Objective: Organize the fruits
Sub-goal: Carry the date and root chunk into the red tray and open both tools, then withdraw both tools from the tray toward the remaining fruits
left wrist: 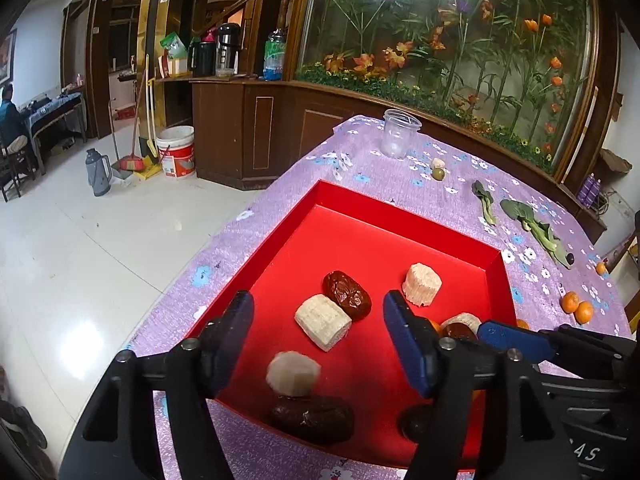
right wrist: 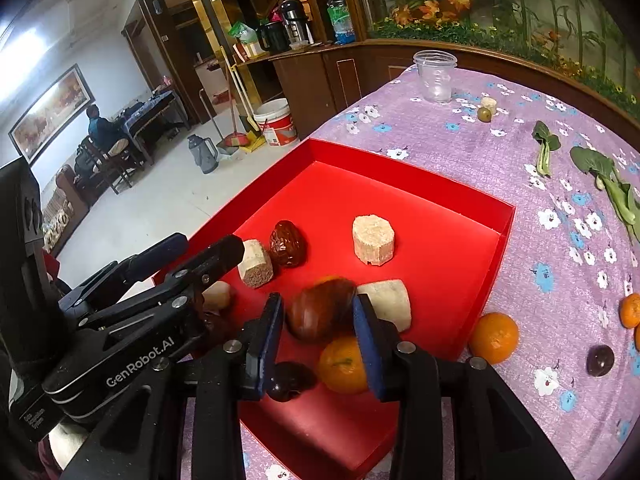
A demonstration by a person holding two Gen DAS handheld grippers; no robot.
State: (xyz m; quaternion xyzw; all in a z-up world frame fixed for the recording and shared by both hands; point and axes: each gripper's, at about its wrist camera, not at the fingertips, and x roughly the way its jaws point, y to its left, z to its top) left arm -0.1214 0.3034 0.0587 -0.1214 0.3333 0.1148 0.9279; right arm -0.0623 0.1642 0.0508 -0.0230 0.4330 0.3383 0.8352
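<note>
A red tray (left wrist: 400, 204) (right wrist: 400, 168) on the purple flowered cloth holds pale sugarcane chunks (left wrist: 323, 322) (right wrist: 373, 239), red dates (left wrist: 346, 294) (right wrist: 287, 243) and a tangerine (right wrist: 340, 364). My left gripper (left wrist: 318, 312) is open and empty over the tray's near part, above a chunk and a date. My right gripper (right wrist: 318, 312) has a blurred brown date (right wrist: 320, 310) between its pads, just above the tray floor; whether the pads press on it is unclear. Loose tangerines (right wrist: 494, 338) (left wrist: 576, 307) and a dark plum (right wrist: 599, 360) lie outside the tray.
A clear plastic cup (left wrist: 400, 133) (right wrist: 435, 75), a green fruit (left wrist: 438, 174) and leafy greens (left wrist: 532, 224) (right wrist: 608, 184) lie further back on the cloth. The table edge drops to a tiled floor at left. A wooden cabinet stands behind.
</note>
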